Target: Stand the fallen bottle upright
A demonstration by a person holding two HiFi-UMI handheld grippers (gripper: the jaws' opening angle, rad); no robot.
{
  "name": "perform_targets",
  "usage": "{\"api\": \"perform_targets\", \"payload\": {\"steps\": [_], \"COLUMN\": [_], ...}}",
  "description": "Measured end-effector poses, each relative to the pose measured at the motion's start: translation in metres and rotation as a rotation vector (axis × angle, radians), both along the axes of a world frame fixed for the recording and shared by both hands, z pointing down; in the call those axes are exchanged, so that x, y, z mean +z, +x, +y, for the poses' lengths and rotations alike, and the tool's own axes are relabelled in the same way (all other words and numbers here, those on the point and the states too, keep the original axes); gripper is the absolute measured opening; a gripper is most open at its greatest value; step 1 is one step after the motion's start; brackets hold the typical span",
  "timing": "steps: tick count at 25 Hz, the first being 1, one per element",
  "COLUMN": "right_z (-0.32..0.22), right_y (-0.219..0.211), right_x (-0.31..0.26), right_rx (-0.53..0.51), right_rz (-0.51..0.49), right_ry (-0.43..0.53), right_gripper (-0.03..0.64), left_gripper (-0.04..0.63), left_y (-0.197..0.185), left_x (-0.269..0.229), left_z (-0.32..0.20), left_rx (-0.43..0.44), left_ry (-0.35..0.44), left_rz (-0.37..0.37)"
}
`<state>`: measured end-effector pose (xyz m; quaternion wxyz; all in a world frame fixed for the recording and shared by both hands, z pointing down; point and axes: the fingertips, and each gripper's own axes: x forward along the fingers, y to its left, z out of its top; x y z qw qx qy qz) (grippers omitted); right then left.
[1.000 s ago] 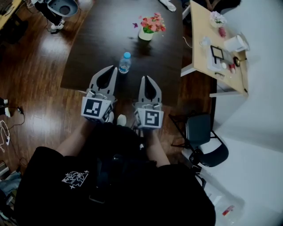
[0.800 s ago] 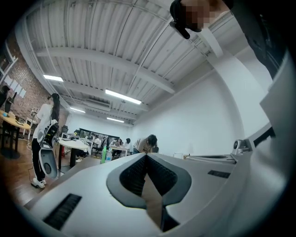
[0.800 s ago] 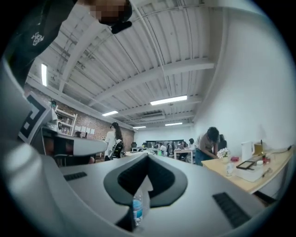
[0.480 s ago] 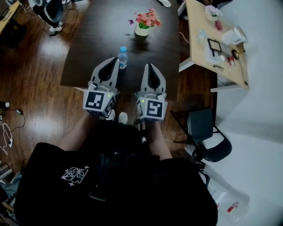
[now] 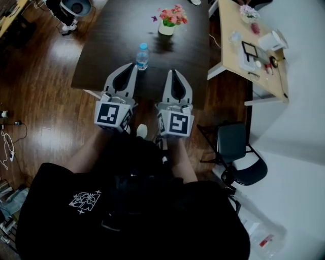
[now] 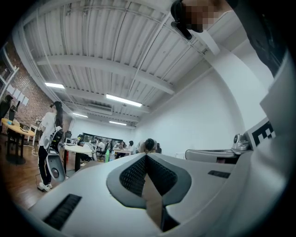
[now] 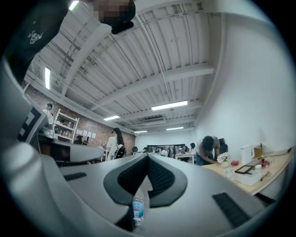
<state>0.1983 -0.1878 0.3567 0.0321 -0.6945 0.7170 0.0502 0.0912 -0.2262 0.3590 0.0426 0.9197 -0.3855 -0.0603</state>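
Observation:
A clear water bottle (image 5: 142, 56) with a blue cap stands upright on the dark table (image 5: 111, 51), near its front edge. My left gripper (image 5: 133, 66) is shut and empty; its tip hovers just to the near left of the bottle without touching it. My right gripper (image 5: 174, 72) is also shut with nothing held, to the right of the bottle. In the right gripper view the bottle (image 7: 138, 208) shows low down through the gap behind the shut right gripper (image 7: 148, 155). The left gripper view shows the left gripper (image 6: 146, 155) closed; no bottle is visible there.
A pot of pink flowers (image 5: 167, 23) stands farther back on the dark table. A light wooden table (image 5: 238, 51) with small items is at the right, a black chair (image 5: 234, 152) beside me, an office chair (image 5: 73, 7) at the far left. People work in the background.
Both grippers have risen a little and edged forward toward the table, still shut. The bottle stays upright in the same place.

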Motion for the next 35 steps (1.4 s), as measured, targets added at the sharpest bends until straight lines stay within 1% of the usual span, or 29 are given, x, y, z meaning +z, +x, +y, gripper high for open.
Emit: {"api": "perform_targets", "payload": {"steps": [4, 7, 11, 16, 20, 24, 28, 31, 35], "right_z": [0.014, 0.028, 0.054, 0.093, 0.136, 0.177, 0.208, 0.223, 0.233], "right_y": [-0.006, -0.019, -0.042, -0.097, -0.141, -0.174, -0.185, -0.189, -0.193], "right_x": [-0.002, -0.006, -0.009, -0.01, -0.014, -0.016, -0.017, -0.017, -0.024], "right_rx": [0.003, 0.006, 0.032, 0.056, 0.074, 0.1, 0.111, 0.106, 0.078], "right_rz": [0.006, 0.02, 0.019, 0.025, 0.008, 0.016, 0.031, 0.037, 0.012], "right_ry": [0.001, 0.011, 0.014, 0.013, 0.005, 0.007, 0.003, 0.005, -0.007], "right_gripper": [0.009, 0.009, 0.009, 0.009, 0.009, 0.011, 0.012, 0.012, 0.012], "left_gripper": [0.0, 0.0, 0.0, 0.0, 0.0, 0.0, -0.001, 0.0, 0.0], "left_y": [-0.007, -0.02, -0.041, -0.091, -0.13, -0.159, -0.168, -0.169, -0.168], "left_x": [-0.004, -0.007, -0.014, -0.014, -0.014, -0.014, -0.015, -0.021, -0.028], "left_z": [0.014, 0.025, 0.049, 0.085, 0.124, 0.163, 0.191, 0.207, 0.219], "left_rx": [0.006, 0.017, 0.045, 0.074, 0.102, 0.137, 0.148, 0.153, 0.141], "left_ry": [0.002, 0.006, 0.04, 0.027, 0.031, 0.022, 0.003, 0.011, 0.021], "left_rz": [0.012, 0.025, 0.042, 0.046, 0.046, 0.054, 0.064, 0.078, 0.073]}}
